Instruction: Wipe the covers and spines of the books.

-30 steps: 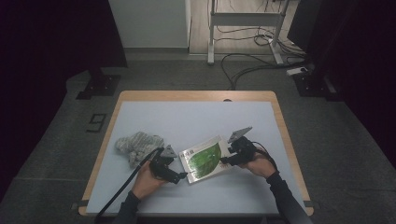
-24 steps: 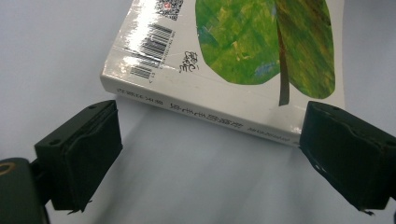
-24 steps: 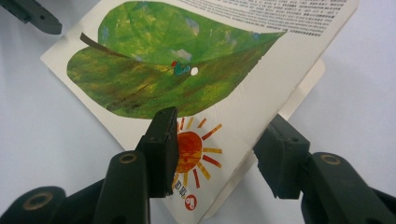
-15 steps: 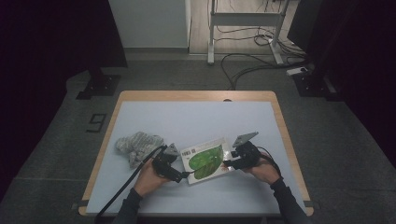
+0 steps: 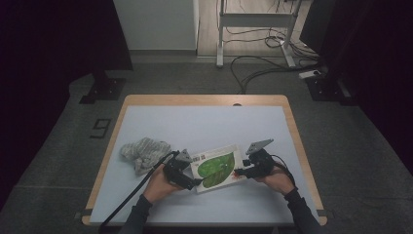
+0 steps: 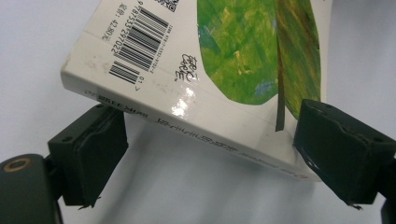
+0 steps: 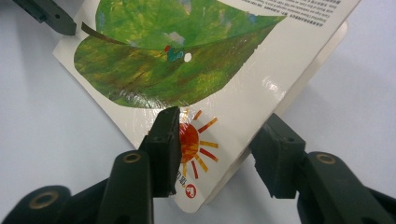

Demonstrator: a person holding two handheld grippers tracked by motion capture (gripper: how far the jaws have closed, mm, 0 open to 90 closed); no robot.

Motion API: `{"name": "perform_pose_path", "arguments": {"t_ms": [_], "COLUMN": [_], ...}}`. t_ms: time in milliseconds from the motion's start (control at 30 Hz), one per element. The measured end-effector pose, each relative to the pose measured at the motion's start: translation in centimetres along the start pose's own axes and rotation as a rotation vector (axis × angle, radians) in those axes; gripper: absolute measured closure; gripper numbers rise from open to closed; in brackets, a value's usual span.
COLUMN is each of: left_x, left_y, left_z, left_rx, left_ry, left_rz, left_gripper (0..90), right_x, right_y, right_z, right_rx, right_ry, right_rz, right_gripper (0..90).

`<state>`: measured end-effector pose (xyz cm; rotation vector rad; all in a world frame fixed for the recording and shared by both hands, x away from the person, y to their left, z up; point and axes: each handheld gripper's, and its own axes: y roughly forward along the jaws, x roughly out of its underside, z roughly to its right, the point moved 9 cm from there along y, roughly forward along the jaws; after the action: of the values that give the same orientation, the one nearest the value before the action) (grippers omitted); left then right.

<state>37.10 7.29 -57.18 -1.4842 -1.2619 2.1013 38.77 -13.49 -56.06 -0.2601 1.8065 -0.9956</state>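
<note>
book (image 6: 187, 88) – glossy card | cloth (image 5: 144, 152) – rumpled knit | table (image 5: 204, 126) – matt, wood-rimmed

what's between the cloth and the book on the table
The left gripper and its hand, seen in the high view; the cloth lies left of them, the book right.

A recording lab: black curtains (image 5: 58, 39) around a lone worktop (image 5: 204, 124), loose cables (image 5: 263, 61) on grey carpet (image 5: 350, 146).
</note>
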Motion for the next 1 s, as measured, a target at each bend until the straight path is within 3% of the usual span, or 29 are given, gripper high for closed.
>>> {"name": "perform_pose_path", "arguments": {"t_ms": [100, 167, 367, 433, 500, 633, 767, 1000], "left_x": [-0.2, -0.4, -0.9, -1.0, -1.0, -1.1, -1.4, -2.4], "left_y": [-0.1, -0.2, -0.1, -0.1, -0.1, -0.1, -0.2, -1.4], "left_z": [0.0, 0.1, 0.2, 0.3, 0.3, 0.2, 0.0, -1.0], "left_rx": [-0.017, -0.039, -0.062, -0.065, -0.066, -0.066, -0.078, -0.125], "left_ry": [0.021, 0.034, 0.055, 0.058, 0.062, 0.06, 0.062, 0.039], "left_rz": [-0.001, 0.005, 0.011, 0.007, -0.001, -0.003, 0.005, 0.052], "left_gripper": [10.1, 11.3, 13.3, 13.7, 13.8, 14.0, 16.5, 30.7], "right_x": [0.0, 0.1, 0.0, -0.2, -0.7, -1.2, -1.4, -2.2], "right_y": [-0.1, -0.1, 0.5, 0.9, 1.2, 1.3, 1.0, 0.3], "right_z": [0.0, 0.4, 1.4, 1.6, 1.7, 1.9, 1.9, 2.2], "right_rx": [0.009, 0.045, 0.062, 0.046, 0.024, 0.017, 0.038, 0.087], "right_ry": [-0.007, -0.016, 0.036, 0.056, 0.075, 0.09, 0.084, 0.08], "right_rz": [-0.004, -0.02, -0.029, -0.026, -0.009, -0.023, -0.015, 0.023], "right_gripper": [46.6, 43.1, 35.4, 32.5, 32.8, 33.1, 34.6, 42.0]}}
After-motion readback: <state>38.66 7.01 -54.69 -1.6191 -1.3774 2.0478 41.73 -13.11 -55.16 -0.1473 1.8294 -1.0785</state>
